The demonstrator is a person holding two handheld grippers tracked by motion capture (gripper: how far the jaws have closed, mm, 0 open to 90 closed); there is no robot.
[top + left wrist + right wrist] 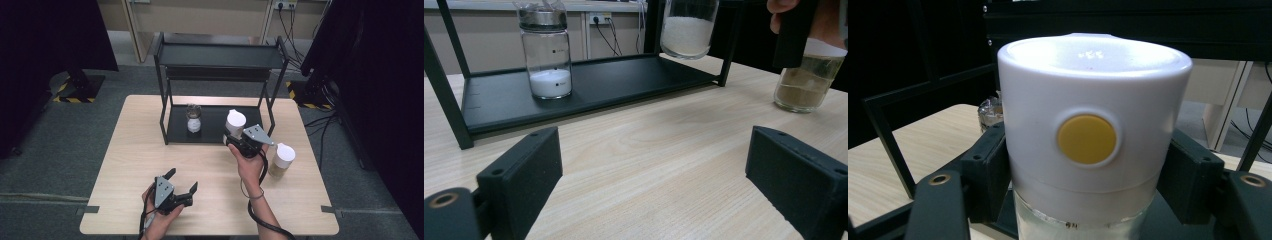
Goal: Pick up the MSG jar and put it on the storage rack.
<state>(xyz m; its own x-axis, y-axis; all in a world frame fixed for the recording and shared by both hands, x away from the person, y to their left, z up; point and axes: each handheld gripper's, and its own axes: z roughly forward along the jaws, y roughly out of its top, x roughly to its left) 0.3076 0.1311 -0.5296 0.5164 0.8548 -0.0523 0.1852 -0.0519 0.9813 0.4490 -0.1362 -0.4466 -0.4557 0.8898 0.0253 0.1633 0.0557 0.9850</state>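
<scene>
White-capped jar (1088, 145): pinched in right hand-held gripper (243, 138), at rack's (220, 55) lower shelf edge. Left hand-held gripper (181, 181): jaws spread, near desk (130, 150) edge.

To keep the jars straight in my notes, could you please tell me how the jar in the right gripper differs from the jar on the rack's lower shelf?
The held jar has a white cap with a yellow button; the shelf jar has a metal-look top. The held jar is clamped in the right gripper and lifted off the table; the shelf jar stands free on the lower shelf. The held jar holds more powder. Both are clear glass holding white powder.
</scene>
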